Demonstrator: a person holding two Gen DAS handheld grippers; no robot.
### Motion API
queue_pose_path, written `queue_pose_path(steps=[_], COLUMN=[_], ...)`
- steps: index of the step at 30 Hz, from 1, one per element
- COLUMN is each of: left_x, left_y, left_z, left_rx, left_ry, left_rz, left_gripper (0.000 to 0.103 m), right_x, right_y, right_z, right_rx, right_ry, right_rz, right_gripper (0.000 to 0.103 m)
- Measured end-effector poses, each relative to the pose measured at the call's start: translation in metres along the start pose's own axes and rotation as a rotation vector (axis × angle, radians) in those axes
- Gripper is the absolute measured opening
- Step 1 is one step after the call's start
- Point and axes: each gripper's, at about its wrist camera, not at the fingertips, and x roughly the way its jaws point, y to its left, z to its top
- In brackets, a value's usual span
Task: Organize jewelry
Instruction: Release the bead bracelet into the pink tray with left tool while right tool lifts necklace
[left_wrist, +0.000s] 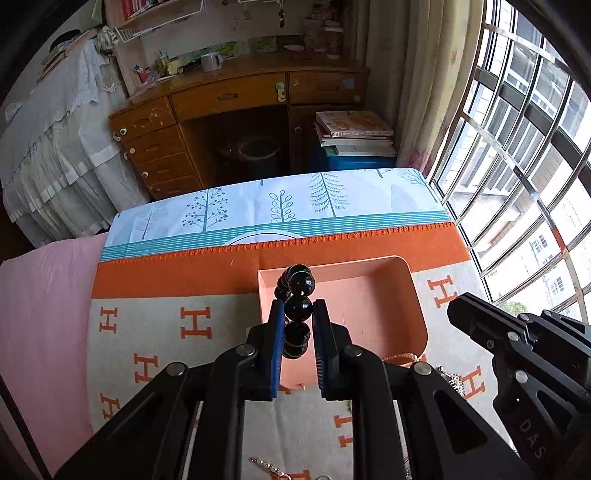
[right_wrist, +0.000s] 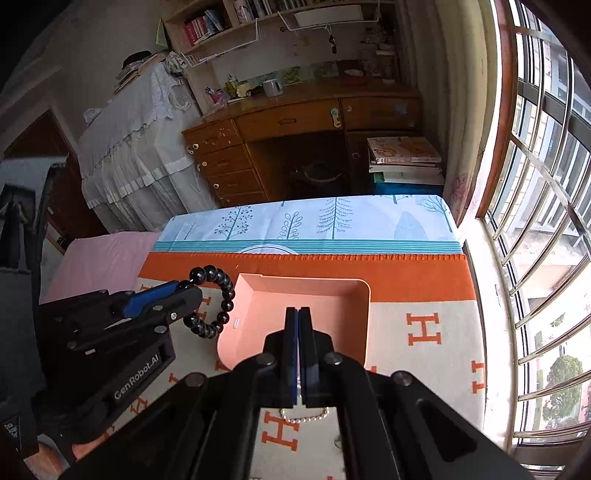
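An orange-and-cream blanket (right_wrist: 424, 306) patterned with H letters covers the surface, with a blue tree-print cloth (right_wrist: 314, 221) at its 12 o'clock edge and a pink sheet (left_wrist: 40, 314) at 9 o'clock. Beyond stands a wooden desk (left_wrist: 236, 99) (a white mug (left_wrist: 211, 61) on top), books (left_wrist: 354, 131) stacked at its right. A barred window (left_wrist: 524, 177) fills 3 o'clock.

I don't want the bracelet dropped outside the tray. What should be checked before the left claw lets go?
1. Left claw grips the black bead bracelet: ok.
2. Bracelet hangs over the pink tray: not ok, mostly beside its left edge.
3. Tray interior free: ok.
4. Right claw shut, holding nothing: ok.
5. Right claw out of the drop path: cannot tell.
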Motion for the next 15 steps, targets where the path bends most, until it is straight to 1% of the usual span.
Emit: queue_pose_path(steps=[2,4,5,6,7,8,10,11,13,15], left_x=[0.017,0.032,0.037,0.041,0.044,0.043,0.037,0.035,0.031,0.026], left_y=[-0.001,-0.002,-0.003,-0.004,-0.005,-0.005,-0.006,-0.008,-0.008,-0.007], left_z=[0.001,0.0,-0.001,-0.004,-0.006,-0.008,-0.013,-0.016,-0.02,-0.026], left_rx=[0.003,0.007,0.014,0.025,0.035,0.04,0.058,0.073,0.091,0.096], left_ry=[0.026,0.053,0.06,0.063,0.059,0.038,-0.003,-0.008,-0.015,-0.022], left_rz=[-0.014,-0.034,-0.042,-0.044,-0.039,-0.03,-0.009,-0.008,-0.006,0.001], left_gripper=[0.013,0.015,0.026,0.049,0.062,0.078,0.079,0.079,0.079,0.079], right_x=[0.009,0.018,0.021,0.024,0.026,0.027,0.03,0.03,0.032,0.037], right_y=[-0.002,-0.003,-0.005,-0.006,-0.008,-0.01,-0.015,-0.017,-0.021,-0.027], right_z=[-0.006,-0.015,-0.02,-0.025,-0.03,-0.036,-0.044,-0.048,-0.054,-0.06], right_rx=[-0.008,-0.022,-0.024,-0.025,-0.024,-0.022,-0.022,-0.026,-0.029,-0.012], right_ry=[0.025,0.07,0.085,0.097,0.112,0.126,0.138,0.134,0.136,0.159], right_rz=[-0.006,0.008,0.002,-0.002,-0.002,0.005,0.008,-0.002,-0.019,-0.011], right_gripper=[0.001,0.001,0.001,0.003,0.009,0.014,0.039,0.041,0.042,0.042])
